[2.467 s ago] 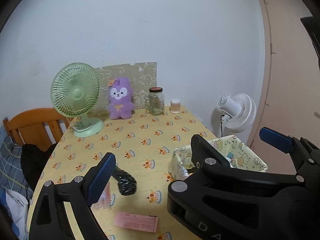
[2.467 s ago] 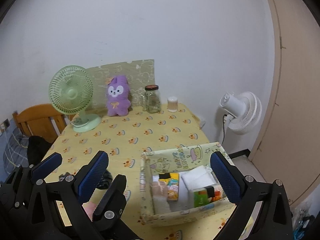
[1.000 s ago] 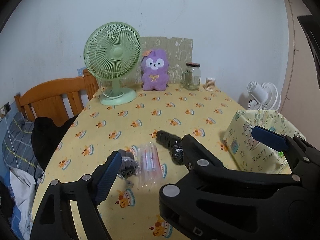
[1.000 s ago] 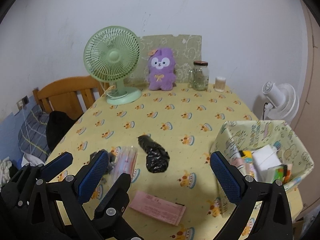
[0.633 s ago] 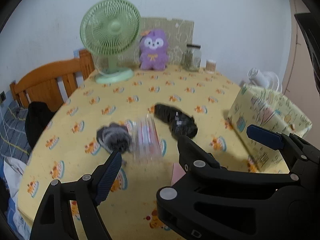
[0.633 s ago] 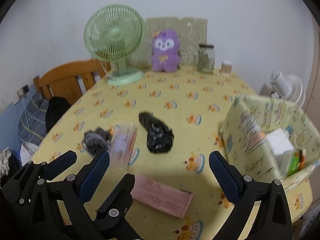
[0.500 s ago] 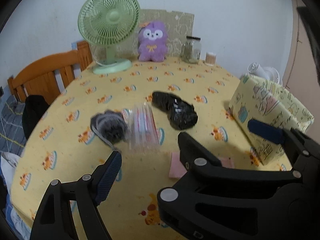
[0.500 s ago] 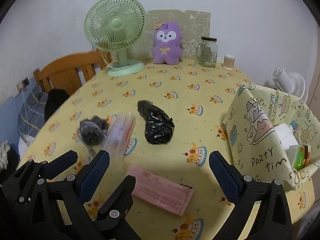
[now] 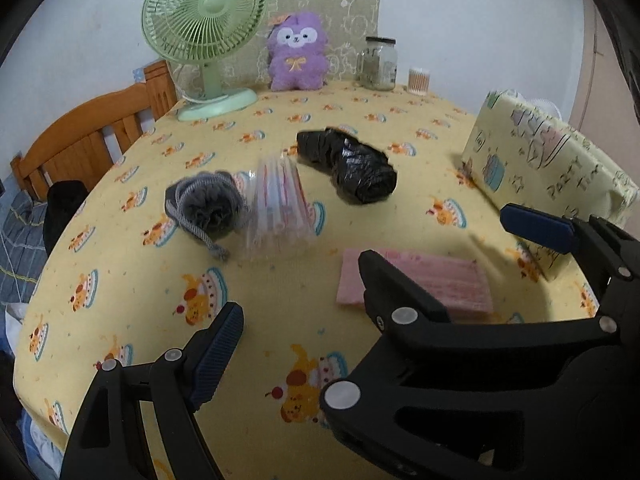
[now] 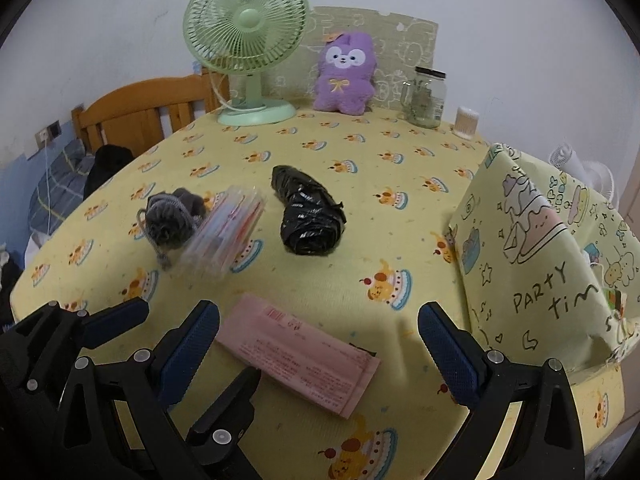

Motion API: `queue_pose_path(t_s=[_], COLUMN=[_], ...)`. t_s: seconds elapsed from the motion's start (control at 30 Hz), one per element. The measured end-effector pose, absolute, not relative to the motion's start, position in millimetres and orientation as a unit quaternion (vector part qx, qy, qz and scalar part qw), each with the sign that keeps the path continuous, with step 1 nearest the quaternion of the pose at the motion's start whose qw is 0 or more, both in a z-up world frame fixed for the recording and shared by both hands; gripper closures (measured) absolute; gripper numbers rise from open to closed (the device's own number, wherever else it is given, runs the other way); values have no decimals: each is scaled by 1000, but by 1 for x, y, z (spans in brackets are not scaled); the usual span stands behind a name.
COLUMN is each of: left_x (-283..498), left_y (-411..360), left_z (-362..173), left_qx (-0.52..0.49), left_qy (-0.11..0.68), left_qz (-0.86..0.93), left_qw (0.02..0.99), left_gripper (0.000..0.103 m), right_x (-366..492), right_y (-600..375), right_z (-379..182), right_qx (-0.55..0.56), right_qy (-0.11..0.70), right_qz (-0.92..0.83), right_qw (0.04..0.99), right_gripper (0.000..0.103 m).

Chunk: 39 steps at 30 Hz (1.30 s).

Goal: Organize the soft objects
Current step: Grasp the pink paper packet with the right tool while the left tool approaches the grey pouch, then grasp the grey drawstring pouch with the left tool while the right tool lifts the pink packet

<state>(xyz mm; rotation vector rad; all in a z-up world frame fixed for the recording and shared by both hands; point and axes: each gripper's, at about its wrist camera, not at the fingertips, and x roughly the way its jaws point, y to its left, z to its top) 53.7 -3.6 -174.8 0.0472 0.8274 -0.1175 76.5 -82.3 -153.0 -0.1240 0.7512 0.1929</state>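
Landmark: rolled black plastic bag bundle (image 10: 310,216), mid worktop (image 10: 360,168), yellow cake-print cloth.
Grey mesh puff (image 10: 170,220): left of bundle, touching clear packet of pink/blue items (image 10: 224,234).
Flat pink paper packet (image 10: 300,354): nearer cam than bundle.
Yellow cartoon-print box (image 10: 552,256): right of bundle.
L hand-held gripper (image 9: 372,284): wide open, holds nothing.
R hand-held gripper (image 10: 318,346): wide open, holds nothing, over pink packet.

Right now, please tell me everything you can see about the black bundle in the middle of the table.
The black bundle looks like thin, glossy plastic film, crumpled and rolled into a short, fat cylinder. It lies on its side on the yellow tablecloth, one rolled end turned toward the cameras. It appears to touch only the cloth: the clear packet lies apart on its left, the pink packet nearer the cameras. No tongs touch it.
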Motion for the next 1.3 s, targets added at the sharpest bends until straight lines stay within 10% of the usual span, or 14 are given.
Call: queue_pose_path(t_s=[0.57, 0.83, 1.3], left_x=[82, 64, 75], left_y=[-2, -4, 12], left_z=[-175, -173, -150], left_qx=[37, 50, 32], left_qy=[402, 401, 384], left_qz=[-43, -43, -32], left_qw=[914, 914, 922], left_gripper=[16, 16, 21], right_x=[112, 104, 107], right_y=[-100, -92, -74], right_z=[-169, -172, -143], right_qx=[11, -53, -63], right_qy=[425, 410, 404], right_qz=[109, 93, 111], right_qw=[899, 906, 906], right_gripper=[3, 61, 61])
